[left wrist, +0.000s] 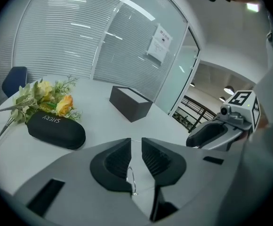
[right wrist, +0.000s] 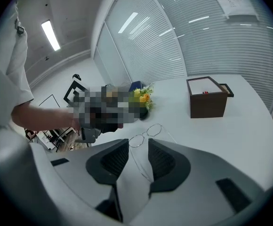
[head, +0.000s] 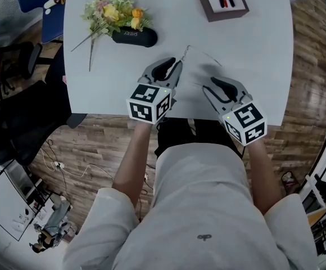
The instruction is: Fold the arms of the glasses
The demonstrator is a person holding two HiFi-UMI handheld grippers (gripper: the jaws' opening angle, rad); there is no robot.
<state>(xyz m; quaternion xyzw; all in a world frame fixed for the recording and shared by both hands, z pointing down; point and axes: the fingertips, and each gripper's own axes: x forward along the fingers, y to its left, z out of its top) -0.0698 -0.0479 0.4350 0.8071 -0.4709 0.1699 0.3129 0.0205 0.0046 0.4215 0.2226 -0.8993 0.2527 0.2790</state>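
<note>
The glasses [right wrist: 154, 129] lie mid-frame on the white tabletop [head: 247, 49]. The left gripper [left wrist: 136, 144] jaws sit narrow around a lens rim, maybe touching it. The right gripper [right wrist: 138, 146] jaws are narrow too, with one arm between them.

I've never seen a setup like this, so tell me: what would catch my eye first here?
Two grey grippers with black-and-white marker cubes, left gripper and right gripper, flank thin wire-rimmed glasses on the white table. Beyond them lie a yellow flower bouquet and a black oval glasses case.
</note>
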